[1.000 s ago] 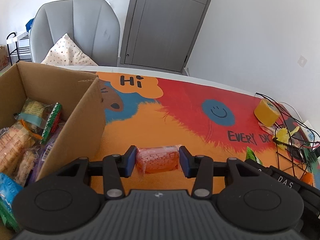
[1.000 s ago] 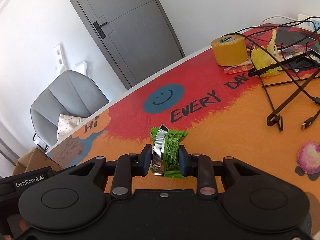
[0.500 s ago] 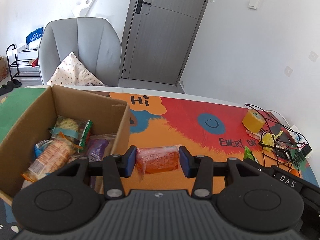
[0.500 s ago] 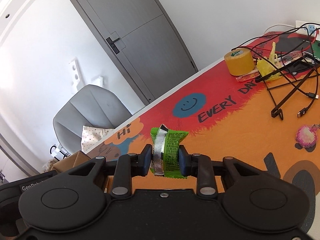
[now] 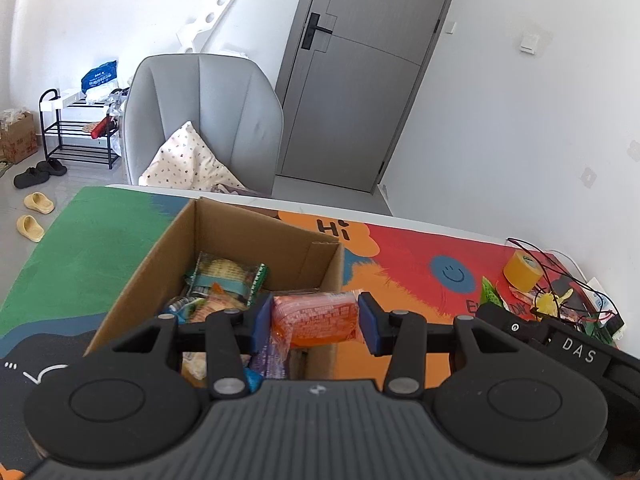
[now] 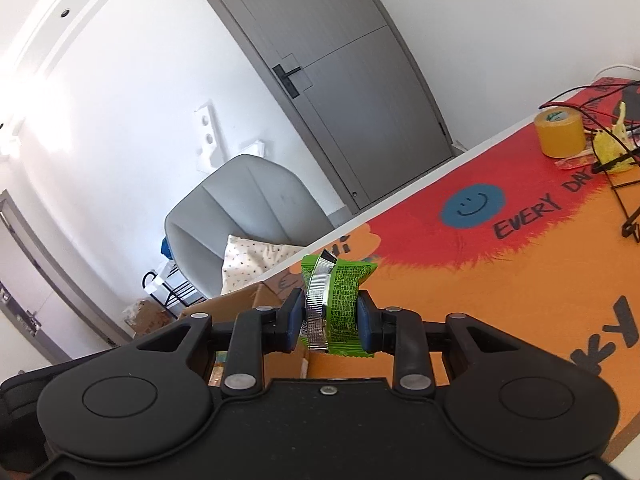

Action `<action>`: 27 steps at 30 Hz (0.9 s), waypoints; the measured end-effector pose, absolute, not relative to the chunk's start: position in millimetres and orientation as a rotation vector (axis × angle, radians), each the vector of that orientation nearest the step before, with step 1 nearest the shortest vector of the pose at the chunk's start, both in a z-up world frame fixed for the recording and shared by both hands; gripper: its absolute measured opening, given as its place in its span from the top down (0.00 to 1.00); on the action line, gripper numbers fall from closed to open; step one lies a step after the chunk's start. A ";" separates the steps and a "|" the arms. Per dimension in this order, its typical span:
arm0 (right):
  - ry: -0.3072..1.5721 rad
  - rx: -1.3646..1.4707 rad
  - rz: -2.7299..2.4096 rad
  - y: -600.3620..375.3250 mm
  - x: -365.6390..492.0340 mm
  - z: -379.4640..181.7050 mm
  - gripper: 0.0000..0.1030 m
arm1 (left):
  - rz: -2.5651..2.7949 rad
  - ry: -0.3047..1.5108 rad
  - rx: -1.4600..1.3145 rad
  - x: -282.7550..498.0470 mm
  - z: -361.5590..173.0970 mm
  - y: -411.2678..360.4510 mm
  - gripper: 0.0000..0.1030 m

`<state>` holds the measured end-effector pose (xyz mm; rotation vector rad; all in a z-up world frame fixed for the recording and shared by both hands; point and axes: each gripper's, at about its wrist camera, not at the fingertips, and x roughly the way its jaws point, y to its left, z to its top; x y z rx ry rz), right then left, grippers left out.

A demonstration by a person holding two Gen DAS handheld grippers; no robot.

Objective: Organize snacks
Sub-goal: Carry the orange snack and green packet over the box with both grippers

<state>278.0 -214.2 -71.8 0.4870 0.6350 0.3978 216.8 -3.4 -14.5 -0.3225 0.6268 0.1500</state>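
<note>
Though crinkled, glossy orange snack pack (image 5: 315, 319)

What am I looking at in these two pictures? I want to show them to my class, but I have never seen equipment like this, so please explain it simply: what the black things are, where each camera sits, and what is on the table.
There is no robot here. A person holds a two-finger clamp in each hand, and each clamp carries a wide-angle camera looking forward along its fingers, so the black shape at the bottom of each picture is the tool itself.

In the left wrist view, the left gripper is shut on an orange snack packet, held over the near corner of an open cardboard box that already contains several wrapped snacks.

In the right wrist view, the right gripper is shut on a green snack packet.

The table wears a colourful mat with a smiley face. At its far end sit a roll of yellow tape and some tangled black cables. Behind stand a grey chair and a grey door.
</note>
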 end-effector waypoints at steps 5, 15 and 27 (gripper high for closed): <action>0.635 0.475 0.436 -191.9 280.3 -63.8 0.72 | 0.170 0.621 -0.342 210.4 -14.0 20.3 0.57; 0.652 0.411 0.483 -141.7 283.9 -59.0 0.72 | 0.219 0.634 -0.408 200.5 -25.7 69.9 0.57; 0.685 0.335 0.497 -93.4 284.8 -64.4 0.72 | 0.178 0.666 -0.504 190.4 -34.3 105.8 0.53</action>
